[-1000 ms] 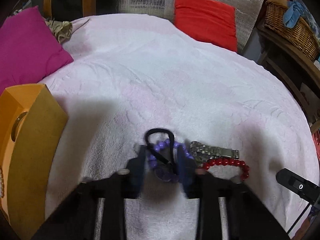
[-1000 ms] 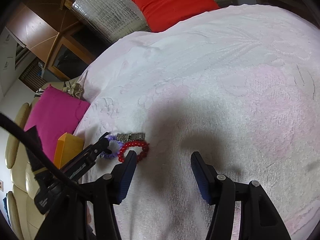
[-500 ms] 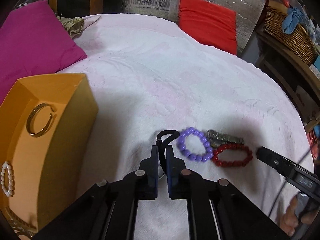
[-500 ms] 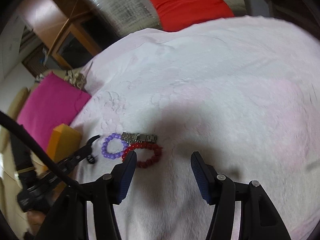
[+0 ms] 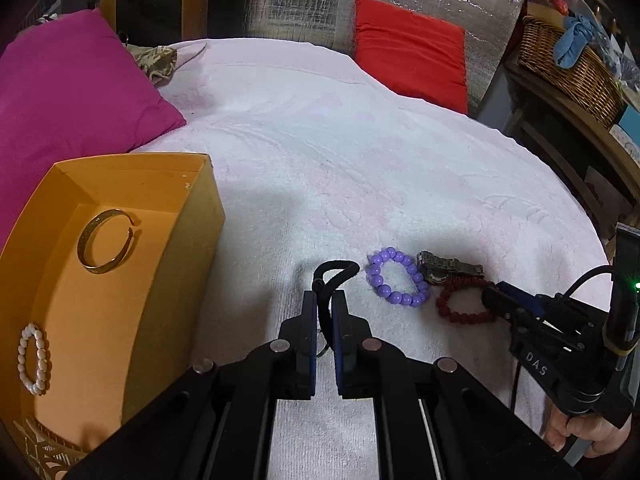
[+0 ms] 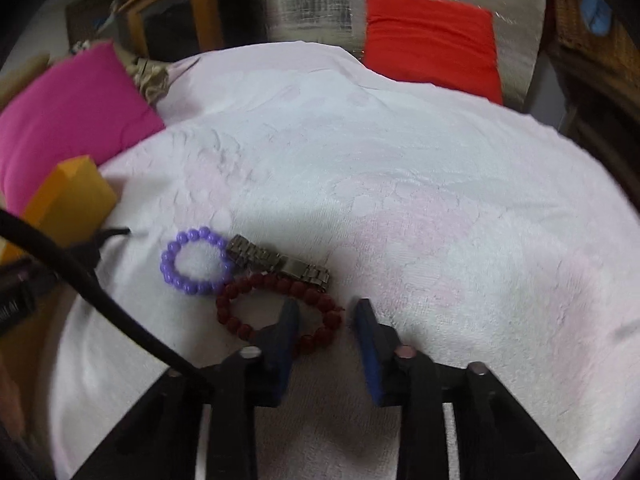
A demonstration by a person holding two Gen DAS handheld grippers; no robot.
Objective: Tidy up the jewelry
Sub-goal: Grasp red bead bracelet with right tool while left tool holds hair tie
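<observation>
Three pieces lie touching on your towel-covered bed (image 5: 360,152), wide bare cloth beyond: purple bracelet (image 5: 398,283), watch (image 5: 448,268), red bracelet (image 6: 276,312). Your left hand-held gripper (image 5: 325,300), angled down beside the orange box (image 5: 188,248), pinches the black hair tie (image 5: 334,270). Your right hand-held gripper (image 6: 326,316) is closing, one finger inside the red bracelet's ring

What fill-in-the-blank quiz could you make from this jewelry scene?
1. The gold bangle lies inside the ____ box.
2. The left gripper is shut on a ____ cord.
3. The purple bracelet lies beside a ____ watch.
4. The right gripper is closing around the ____ bracelet.

Missing: orange; black; metal; red
</observation>
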